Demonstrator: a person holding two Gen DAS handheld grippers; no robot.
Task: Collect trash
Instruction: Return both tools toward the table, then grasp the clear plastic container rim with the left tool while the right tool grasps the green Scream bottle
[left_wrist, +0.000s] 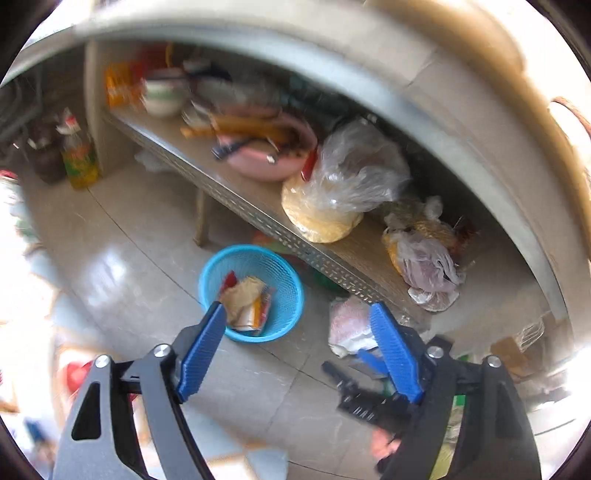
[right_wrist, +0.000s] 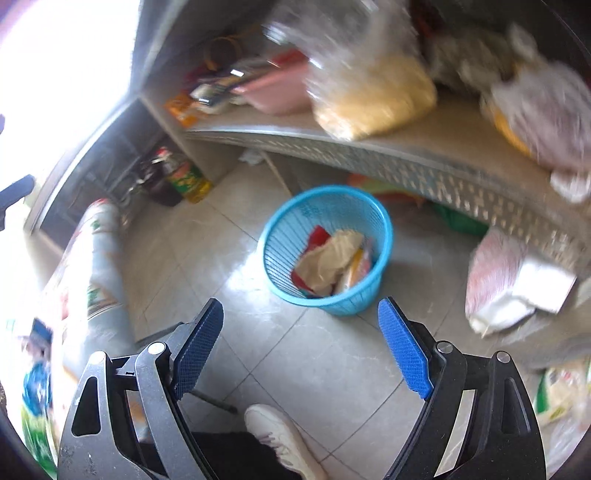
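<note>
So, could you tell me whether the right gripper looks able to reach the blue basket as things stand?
Probably yes: the right gripper is open and empty, and only bare floor tiles lie between it and the blue basket.

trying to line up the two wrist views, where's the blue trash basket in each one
Left wrist: blue trash basket sits below centre, on the floor, just above the left finger.
Right wrist: the basket sits at centre, on the floor, above both fingers.
Shared landmark: the perforated metal shelf edge behind the basket.
</note>
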